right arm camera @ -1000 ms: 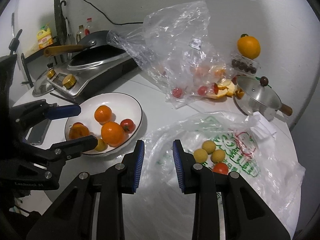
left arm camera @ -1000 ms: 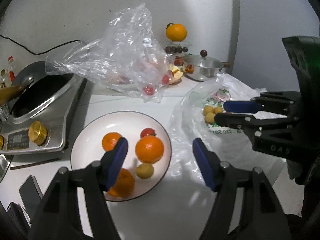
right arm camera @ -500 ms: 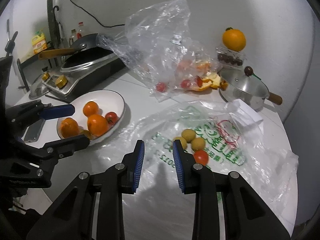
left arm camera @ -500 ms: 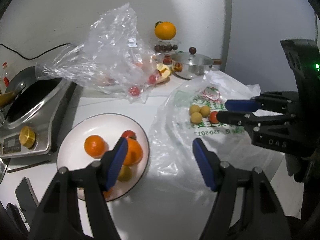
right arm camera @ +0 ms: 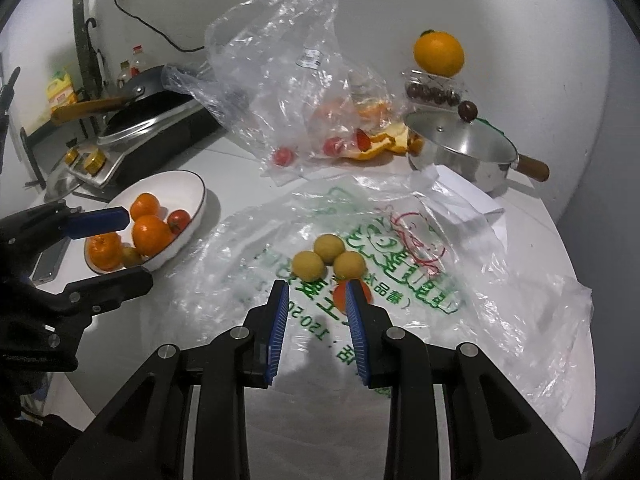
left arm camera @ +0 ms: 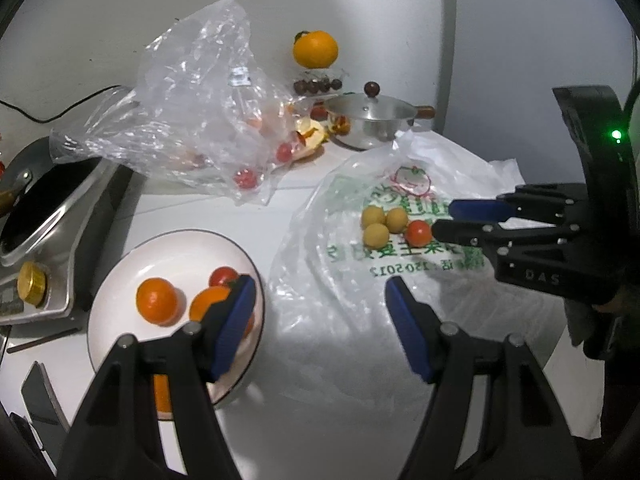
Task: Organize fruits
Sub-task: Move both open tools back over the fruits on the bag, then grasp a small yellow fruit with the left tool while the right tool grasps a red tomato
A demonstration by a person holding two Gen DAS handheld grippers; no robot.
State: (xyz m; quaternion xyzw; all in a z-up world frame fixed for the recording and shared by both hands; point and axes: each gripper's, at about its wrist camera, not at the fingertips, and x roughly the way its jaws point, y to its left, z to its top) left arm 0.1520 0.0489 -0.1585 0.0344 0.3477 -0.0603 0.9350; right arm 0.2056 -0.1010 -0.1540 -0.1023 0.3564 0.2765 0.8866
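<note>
A white plate [left arm camera: 120, 276] [right arm camera: 188, 188] holds several oranges [right arm camera: 150, 234], a small yellow fruit and a red tomato [right arm camera: 179, 220]. On a flat printed plastic bag [right arm camera: 400, 288] lie three small yellow fruits [right arm camera: 308, 266] [left arm camera: 376, 236] and a red tomato [left arm camera: 418, 233] [right arm camera: 340, 294]. My right gripper [right arm camera: 316, 300] is open and empty, its tips just short of that tomato; it also shows in the left wrist view [left arm camera: 442, 218]. My left gripper [left arm camera: 320, 300] is open and empty, between the plate and the bag.
A crumpled clear bag [right arm camera: 280, 80] with small tomatoes and orange peel lies at the back. A lidded steel pot [right arm camera: 464, 148], a large orange [right arm camera: 438, 54] on a box of dark fruit, and an induction cooker with a pan [right arm camera: 152, 120] stand around. A phone [left arm camera: 40, 392] lies near the front left edge.
Both grippers have moved right, toward the printed bag. My right gripper has come close to the red tomato and its fingers stand wider apart. The plate has shifted left in both views.
</note>
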